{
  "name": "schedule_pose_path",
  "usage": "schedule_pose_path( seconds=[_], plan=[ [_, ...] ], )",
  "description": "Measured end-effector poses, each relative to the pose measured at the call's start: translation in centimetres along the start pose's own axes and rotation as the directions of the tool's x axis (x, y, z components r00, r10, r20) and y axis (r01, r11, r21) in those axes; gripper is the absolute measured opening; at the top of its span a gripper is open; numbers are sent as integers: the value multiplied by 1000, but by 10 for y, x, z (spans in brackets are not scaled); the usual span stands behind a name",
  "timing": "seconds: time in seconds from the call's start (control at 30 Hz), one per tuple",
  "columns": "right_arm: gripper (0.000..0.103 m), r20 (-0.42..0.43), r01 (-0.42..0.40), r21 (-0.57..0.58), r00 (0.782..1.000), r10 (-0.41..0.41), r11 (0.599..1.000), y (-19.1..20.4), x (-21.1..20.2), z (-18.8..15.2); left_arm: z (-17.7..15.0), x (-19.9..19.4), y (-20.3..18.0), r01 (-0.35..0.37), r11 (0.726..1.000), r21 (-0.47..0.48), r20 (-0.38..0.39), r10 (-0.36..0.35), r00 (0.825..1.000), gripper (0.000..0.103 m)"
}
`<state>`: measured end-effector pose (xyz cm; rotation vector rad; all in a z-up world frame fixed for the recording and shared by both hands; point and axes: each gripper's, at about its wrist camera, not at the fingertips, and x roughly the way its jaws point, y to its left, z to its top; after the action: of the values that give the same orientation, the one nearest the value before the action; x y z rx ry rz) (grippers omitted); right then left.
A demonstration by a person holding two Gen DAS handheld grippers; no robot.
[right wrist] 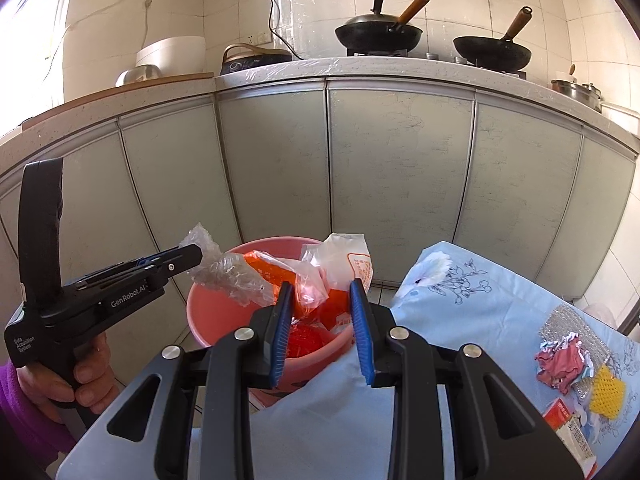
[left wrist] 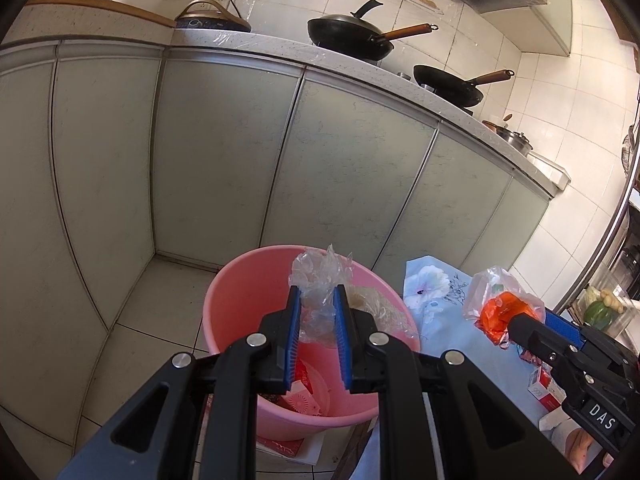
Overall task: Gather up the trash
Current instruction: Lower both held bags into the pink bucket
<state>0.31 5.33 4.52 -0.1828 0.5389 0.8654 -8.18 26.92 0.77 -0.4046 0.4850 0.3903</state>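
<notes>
A pink bucket (left wrist: 240,292) stands on the floor by the table's corner, with red and pink packaging (left wrist: 304,392) at its bottom. My left gripper (left wrist: 317,300) is shut on a crumpled clear plastic wrap (left wrist: 320,276) and hangs over the bucket's mouth. The right wrist view shows that left gripper (right wrist: 192,256) from the side with the clear wrap (right wrist: 224,276) over the bucket (right wrist: 216,312). My right gripper (right wrist: 321,292) is shut on an orange and white plastic bag (right wrist: 344,264) above the bucket's near rim. From the left wrist view, the right gripper (left wrist: 516,326) and its bag (left wrist: 500,304) are at the right.
A table with a light blue flowered cloth (right wrist: 460,300) carries a red and white crumpled wrapper (right wrist: 560,364), yellow mesh (right wrist: 608,392), silver foil (right wrist: 572,320) and a small carton (right wrist: 568,420). Grey cabinets (right wrist: 400,180) stand behind the bucket. A hand in a purple sleeve (right wrist: 80,368) grips the left tool.
</notes>
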Motion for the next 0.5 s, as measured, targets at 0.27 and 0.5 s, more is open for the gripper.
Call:
schedule_pose_path(
  seconds=[0.27, 0.5],
  plan=[
    [29, -23, -30, -9, 999, 29, 1000, 7, 17, 4, 1, 5, 7, -20, 1000, -8, -4, 20, 1000, 16],
    [29, -48, -50, 0, 998, 50, 999, 8, 34, 4, -1, 11, 10, -40, 999, -7, -20, 40, 999, 16]
  ],
)
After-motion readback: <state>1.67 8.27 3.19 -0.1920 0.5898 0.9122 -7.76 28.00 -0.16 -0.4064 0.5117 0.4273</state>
